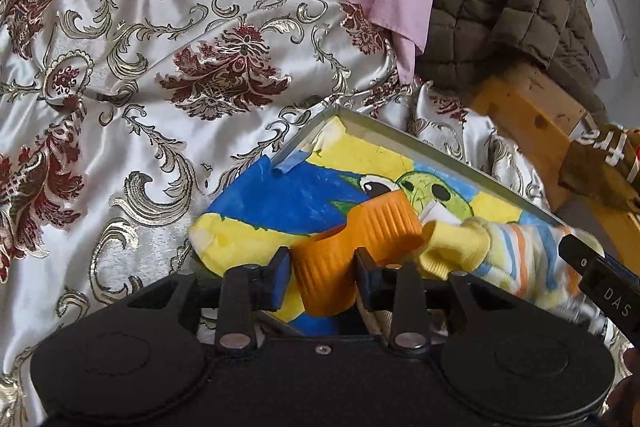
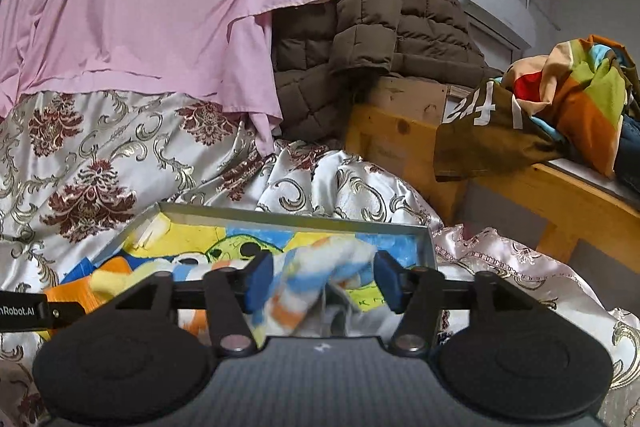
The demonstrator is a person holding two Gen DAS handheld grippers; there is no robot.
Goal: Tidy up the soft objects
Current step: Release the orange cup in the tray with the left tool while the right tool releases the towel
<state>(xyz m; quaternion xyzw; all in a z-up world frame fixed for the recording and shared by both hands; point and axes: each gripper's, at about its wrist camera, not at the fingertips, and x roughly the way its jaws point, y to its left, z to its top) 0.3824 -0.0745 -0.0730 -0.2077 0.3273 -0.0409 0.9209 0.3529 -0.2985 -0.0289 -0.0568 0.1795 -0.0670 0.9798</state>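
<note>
The striped sock (image 2: 320, 279) lies in the metal tray (image 2: 280, 217) on the bedspread (image 1: 120, 87), its long axis running from the yellow cuff at nine o'clock toward three o'clock. The right gripper (image 2: 324, 281) is nearer: its jaws stand apart with the blurred sock between them, pads apparently not pressing. The left gripper (image 1: 322, 279) straddles an orange ribbed sock (image 1: 352, 247), jaws also apart, the striped cuff at its two o'clock.

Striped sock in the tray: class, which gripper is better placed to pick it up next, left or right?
Right, probably. The striped sock lies between the right gripper's open fingers over the tray, while the left gripper straddles an orange ribbed piece beside it.
</note>
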